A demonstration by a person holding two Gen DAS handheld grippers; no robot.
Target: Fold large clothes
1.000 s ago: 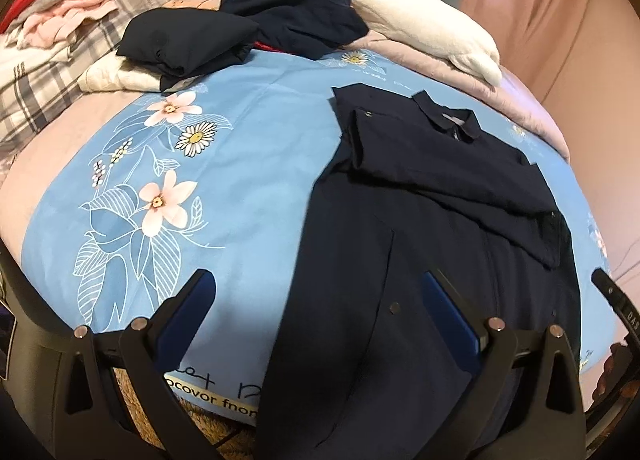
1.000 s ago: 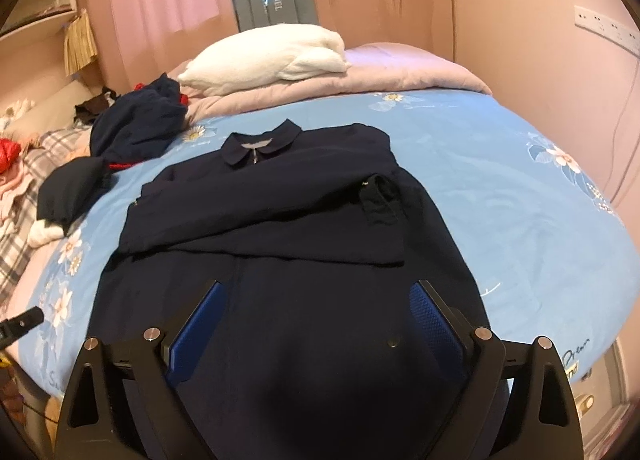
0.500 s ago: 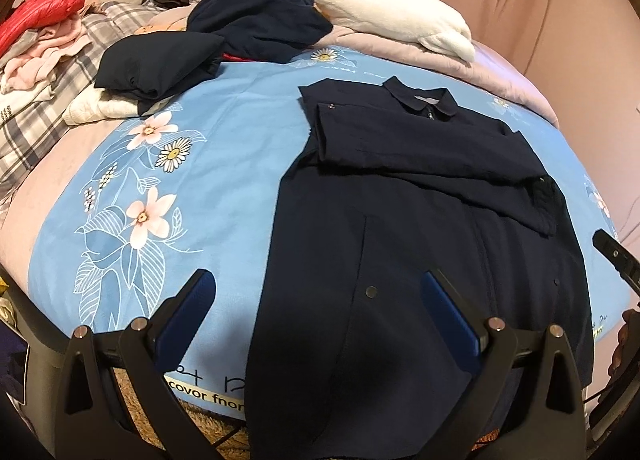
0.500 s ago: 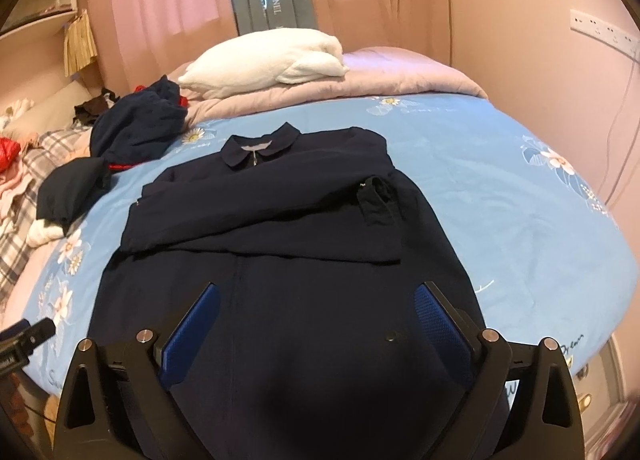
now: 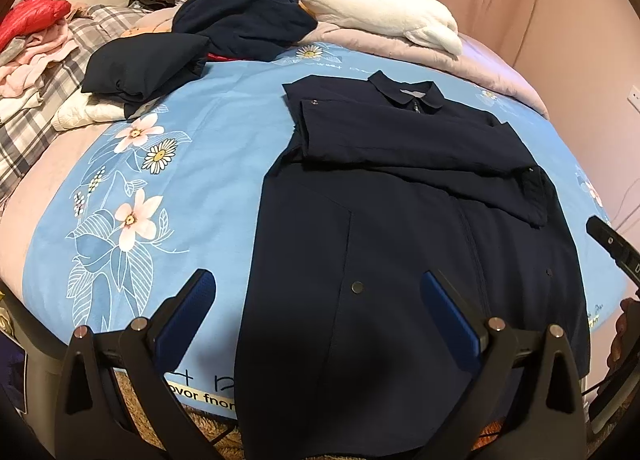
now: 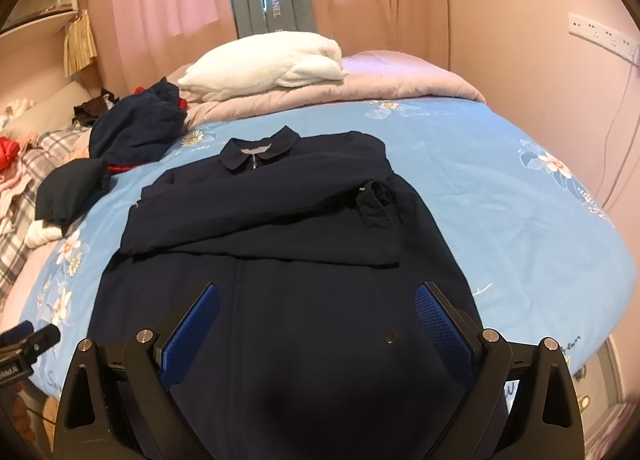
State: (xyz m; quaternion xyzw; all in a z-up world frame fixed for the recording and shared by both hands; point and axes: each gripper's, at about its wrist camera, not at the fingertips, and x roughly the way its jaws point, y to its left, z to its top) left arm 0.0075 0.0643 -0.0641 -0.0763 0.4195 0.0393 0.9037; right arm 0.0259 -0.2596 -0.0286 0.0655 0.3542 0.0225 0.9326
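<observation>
Bedroom, pink curtains, blue floral bedsheet (image 5: 224, 164).
Left gripper (image 5: 320, 312) jaws apart, empty, over hem's left part.
Right gripper (image 6: 316, 320) jaws apart, empty, over hem's right part.
Navy jacket (image 6: 288, 260) flat, sleeves crossed over chest, long axis running away from jaws toward collar (image 6: 260, 146); hem nearest both, likely lifted toward collar.

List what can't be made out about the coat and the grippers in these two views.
- Coat hem: in both wrist views it runs off the bottom edge, behind the gripper frames.
- Folded sleeves: they cover the chest, so the front beneath is hidden.
- Right gripper: open, but in the left view only one finger shows at the right edge.
- Left gripper: open; its height above the coat is unclear.
</observation>
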